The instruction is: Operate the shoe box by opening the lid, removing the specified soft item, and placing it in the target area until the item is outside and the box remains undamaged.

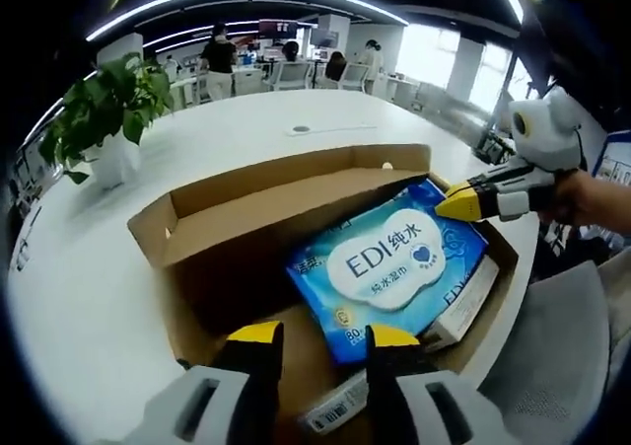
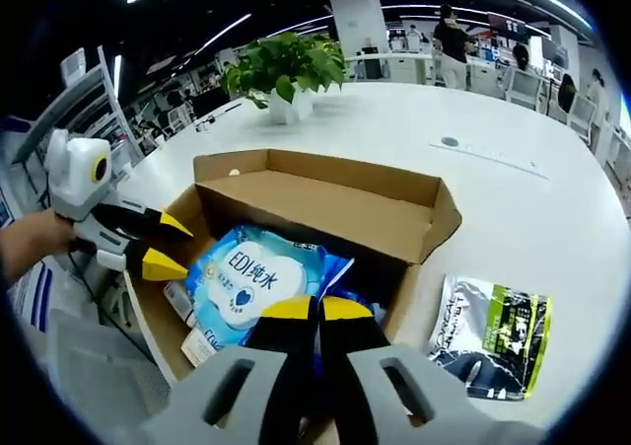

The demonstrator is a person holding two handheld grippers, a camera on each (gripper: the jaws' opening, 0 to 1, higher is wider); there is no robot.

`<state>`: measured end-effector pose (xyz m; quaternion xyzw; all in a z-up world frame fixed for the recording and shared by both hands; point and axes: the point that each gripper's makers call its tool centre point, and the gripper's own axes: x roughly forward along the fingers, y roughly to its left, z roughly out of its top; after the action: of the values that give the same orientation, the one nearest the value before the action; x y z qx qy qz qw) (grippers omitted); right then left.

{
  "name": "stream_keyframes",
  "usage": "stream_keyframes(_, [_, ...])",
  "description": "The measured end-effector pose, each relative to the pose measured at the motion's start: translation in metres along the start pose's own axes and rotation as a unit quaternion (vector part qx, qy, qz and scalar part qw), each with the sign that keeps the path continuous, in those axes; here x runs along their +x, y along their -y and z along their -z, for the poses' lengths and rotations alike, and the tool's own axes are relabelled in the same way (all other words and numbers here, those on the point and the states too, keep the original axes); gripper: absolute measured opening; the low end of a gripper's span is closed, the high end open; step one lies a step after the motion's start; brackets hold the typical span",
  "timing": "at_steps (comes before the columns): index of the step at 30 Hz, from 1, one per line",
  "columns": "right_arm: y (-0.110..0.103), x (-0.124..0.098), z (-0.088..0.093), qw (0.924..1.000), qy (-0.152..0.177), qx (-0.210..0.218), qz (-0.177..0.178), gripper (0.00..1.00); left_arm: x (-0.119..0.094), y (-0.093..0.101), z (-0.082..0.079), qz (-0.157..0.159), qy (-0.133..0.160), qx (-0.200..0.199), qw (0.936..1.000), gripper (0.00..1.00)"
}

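The shoe box (image 1: 246, 228) stands open near the edge of the white table (image 1: 89, 297), its lid flap (image 2: 325, 203) folded up and back, so the opening step looks done and the cardboard shows no tear or crush that I can make out. The removal is judged not yet finished: the one soft item in question, a blue wet wipes pack (image 1: 389, 262), lies inside the box, tilted against its side wall, on top of a white carton (image 1: 471, 302) that is only partly visible. The left gripper (image 1: 320, 338) hangs over the near rim of the box with its yellow-tipped jaws apart by a moderate gap and nothing between them. The right gripper (image 2: 315, 310) points down into the box with its jaws drawn nearly together; whether they pinch the corner of the pack beneath them I cannot tell, since the tips hide that spot. What is left, then, is to lift the pack clear and set it on the table beside the box. By count: one box, one wipes pack, one white carton under it, two grippers, one green and silver pouch (image 2: 493, 334) lying flat on the table just beside the box, and one potted plant (image 2: 284, 72) toward the far edge.
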<state>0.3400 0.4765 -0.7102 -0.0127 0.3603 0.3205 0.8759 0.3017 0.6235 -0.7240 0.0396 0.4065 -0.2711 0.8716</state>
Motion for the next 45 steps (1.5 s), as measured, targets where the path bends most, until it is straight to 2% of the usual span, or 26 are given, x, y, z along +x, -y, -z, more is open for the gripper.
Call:
stream_keyframes(5, [0.003,0.001,0.002,1.0000,0.000,0.004,0.004,0.00,0.008,-0.001,0.000,0.003,0.003,-0.024,0.9997,0.29])
stream_keyframes(11, [0.003,0.000,0.002,0.9999,0.003,0.009,0.005,0.00,0.020,0.004,0.006,0.020,-0.009,-0.058,0.9981,0.29])
stream_keyframes(15, [0.003,0.001,0.003,0.9999,0.004,0.011,0.003,0.00,0.027,0.009,0.011,0.039,-0.020,-0.099,0.9941,0.20])
stream_keyframes(20, [0.003,0.001,0.004,0.9999,0.006,0.015,0.002,0.00,0.031,0.007,0.010,0.038,-0.017,-0.123,0.9916,0.13])
stream_keyframes(23, [0.003,0.001,0.004,0.9998,0.007,0.019,0.001,0.00,0.031,0.004,0.010,0.033,-0.012,-0.132,0.9906,0.07])
stream_keyframes(28, [0.003,0.001,0.004,0.9997,0.007,0.025,0.000,0.00,0.029,0.008,0.009,0.034,-0.012,-0.143,0.9891,0.03])
stream_keyframes(38, [0.003,0.000,0.003,0.9993,0.006,0.036,-0.003,0.00,0.020,0.014,0.006,0.032,-0.003,-0.159,0.9868,0.01])
stream_keyframes(45, [0.001,-0.006,0.000,0.9985,0.012,0.053,-0.007,0.00,0.011,0.018,0.000,0.032,0.000,-0.153,0.9876,0.01])
